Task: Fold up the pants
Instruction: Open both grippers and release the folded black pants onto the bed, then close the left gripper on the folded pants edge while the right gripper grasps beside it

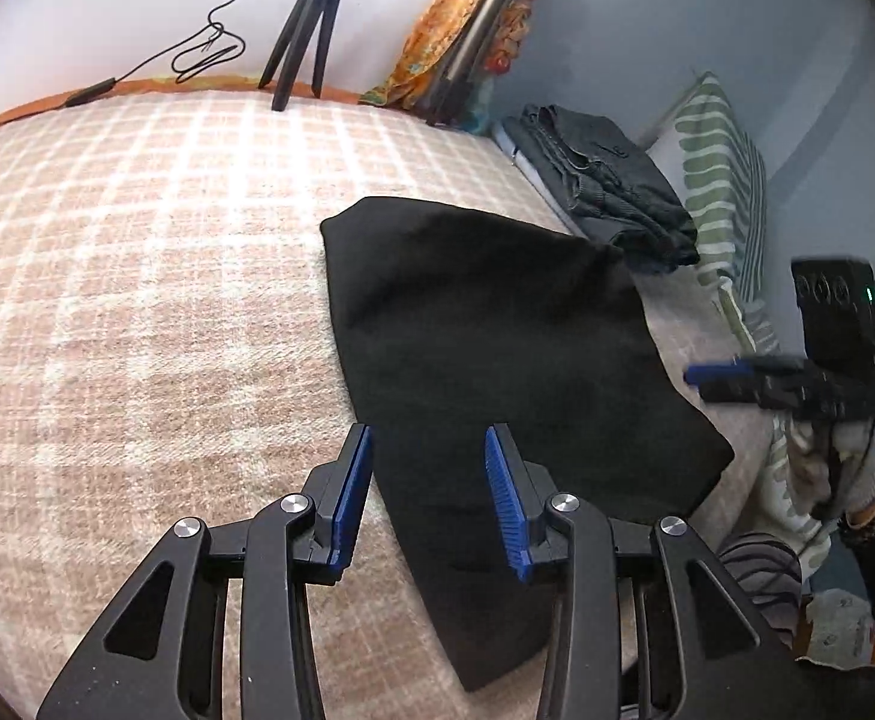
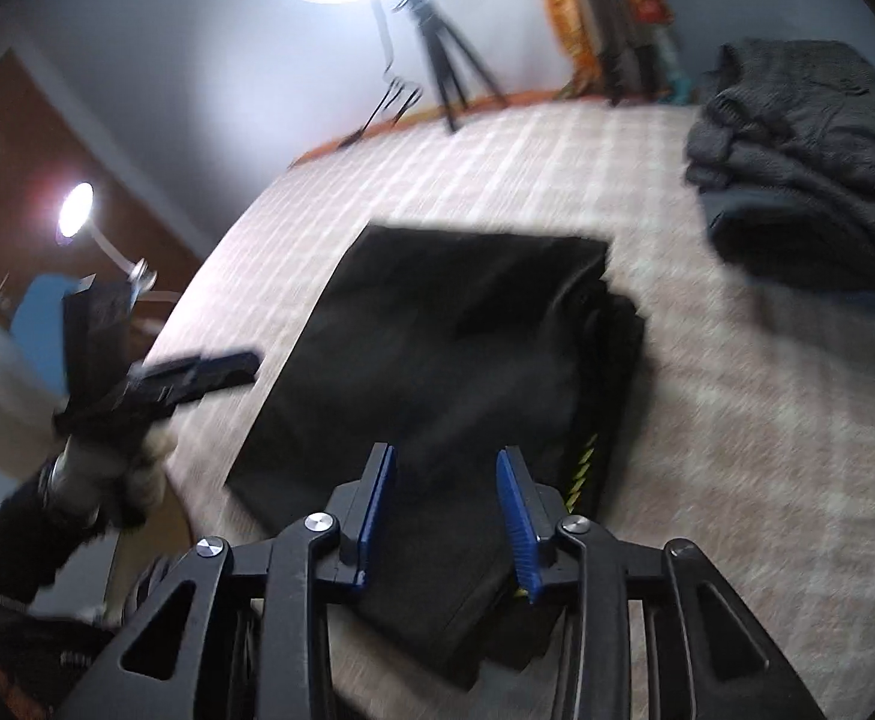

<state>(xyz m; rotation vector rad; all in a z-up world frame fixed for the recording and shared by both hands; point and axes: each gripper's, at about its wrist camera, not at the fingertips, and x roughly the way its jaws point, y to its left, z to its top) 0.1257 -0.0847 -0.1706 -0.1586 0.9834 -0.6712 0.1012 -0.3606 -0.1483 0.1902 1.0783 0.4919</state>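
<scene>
The black pants (image 1: 497, 372) lie folded into a flat stack on the pink checked blanket (image 1: 137, 276). My left gripper (image 1: 428, 438) is open and empty, just above the stack's near left edge. My right gripper (image 2: 444, 462) is open and empty over the near end of the pants (image 2: 437, 348), where layered edges and a yellow-striped label show. The right gripper also shows in the left wrist view (image 1: 719, 375), off the stack's right side. The left gripper shows blurred in the right wrist view (image 2: 221, 369), left of the pants.
A pile of folded dark grey clothes (image 1: 611, 186) lies beyond the pants at the back right, also in the right wrist view (image 2: 809, 168). A black tripod (image 1: 305, 36) and cable stand at the bed's far edge. A striped pillow (image 1: 719, 180) lies by the wall.
</scene>
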